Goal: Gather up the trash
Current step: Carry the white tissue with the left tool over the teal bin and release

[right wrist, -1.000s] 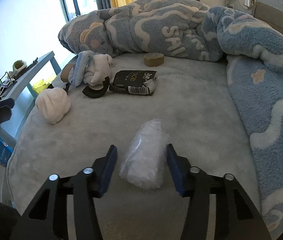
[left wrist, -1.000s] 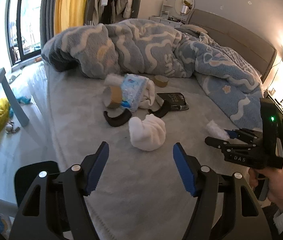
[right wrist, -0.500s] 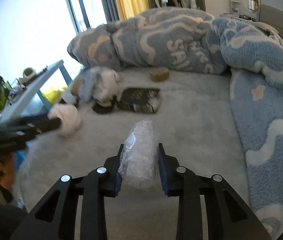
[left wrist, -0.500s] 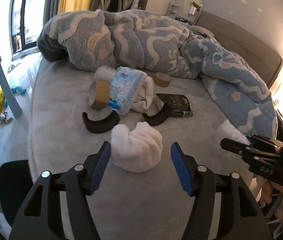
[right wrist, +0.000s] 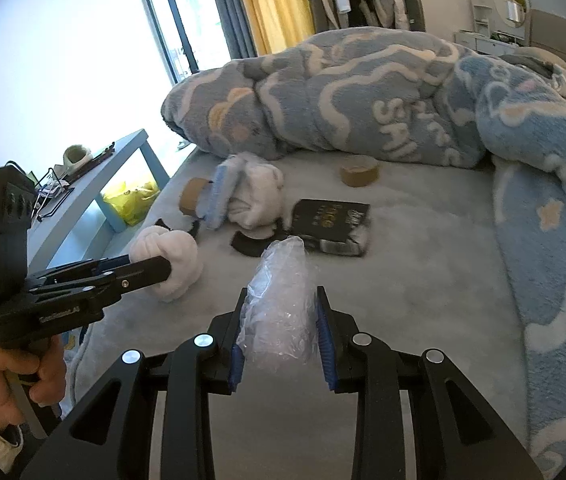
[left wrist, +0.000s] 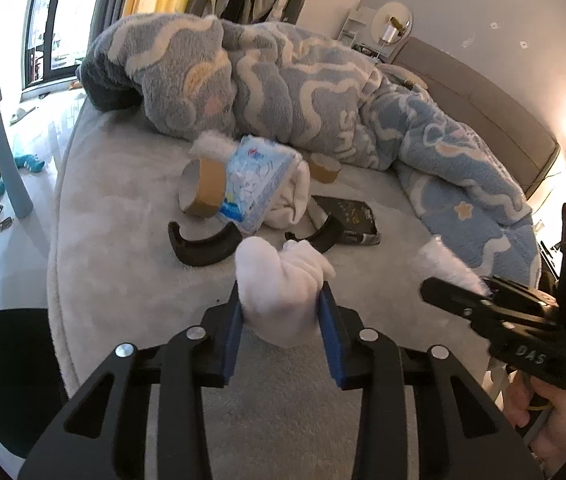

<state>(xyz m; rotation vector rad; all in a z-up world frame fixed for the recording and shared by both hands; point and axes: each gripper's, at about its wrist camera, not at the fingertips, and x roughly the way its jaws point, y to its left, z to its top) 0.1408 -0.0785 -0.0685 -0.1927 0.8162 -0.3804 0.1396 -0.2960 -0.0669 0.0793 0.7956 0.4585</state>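
My left gripper is shut on a white crumpled tissue wad, which also shows in the right wrist view between the left gripper's fingers. My right gripper is shut on a clear crumpled plastic bag, held just above the grey bed sheet. In the left wrist view the right gripper holds the bag at the right.
On the sheet lie a tape roll, a blue tissue pack, two black curved pieces, a black packet, a second tape roll. A blue quilt is heaped behind. A blue table stands left.
My left gripper moved forward and closed on the white tissue wad. My right gripper closed on the plastic bag and lifted it slightly.
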